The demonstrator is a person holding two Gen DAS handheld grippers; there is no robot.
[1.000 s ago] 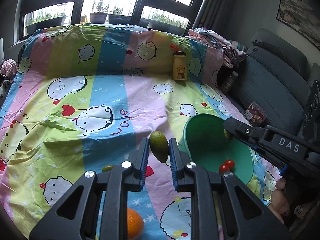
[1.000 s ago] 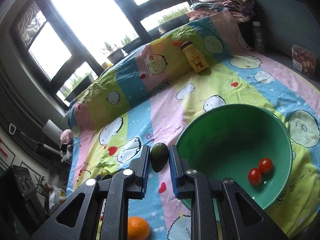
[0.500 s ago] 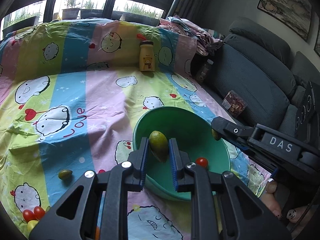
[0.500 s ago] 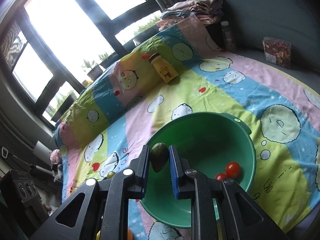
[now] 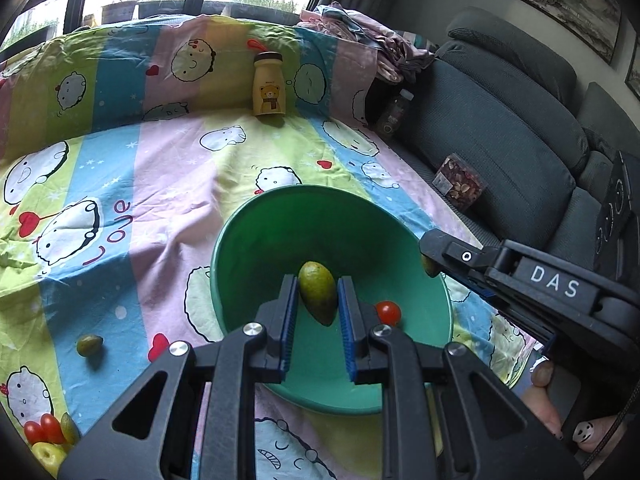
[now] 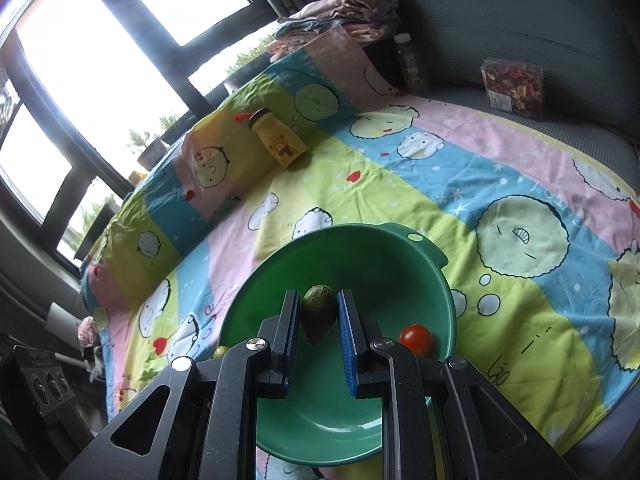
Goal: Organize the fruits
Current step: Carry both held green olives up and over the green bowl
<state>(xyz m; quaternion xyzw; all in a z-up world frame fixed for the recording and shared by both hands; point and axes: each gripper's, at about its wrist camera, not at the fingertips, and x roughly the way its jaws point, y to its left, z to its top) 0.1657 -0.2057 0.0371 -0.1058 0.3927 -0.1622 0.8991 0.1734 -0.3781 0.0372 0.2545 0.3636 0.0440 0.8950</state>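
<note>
A green bowl [image 5: 256,248] sits on the cartoon bedsheet; it also shows in the right wrist view [image 6: 384,256]. My left gripper [image 5: 318,292] is shut on a yellow-green mango [image 5: 317,290] and holds it over the bowl. My right gripper [image 6: 318,308] is shut on a dark green avocado [image 6: 318,312], also over the bowl, and enters the left wrist view from the right [image 5: 430,258]. A cherry tomato [image 5: 388,312] lies in the bowl, also seen in the right wrist view [image 6: 416,338].
A small green fruit [image 5: 89,345] lies on the sheet left of the bowl. Cherry tomatoes [image 5: 42,429] and a yellow fruit [image 5: 48,454] lie at bottom left. A yellow bear bottle [image 5: 269,84] stands at the back. A grey sofa [image 5: 500,120] with a snack box [image 5: 460,180] is at right.
Both grippers have moved with their fruits from beside the bowl to over its inside. The bowl now looms larger and nearer in both views.
</note>
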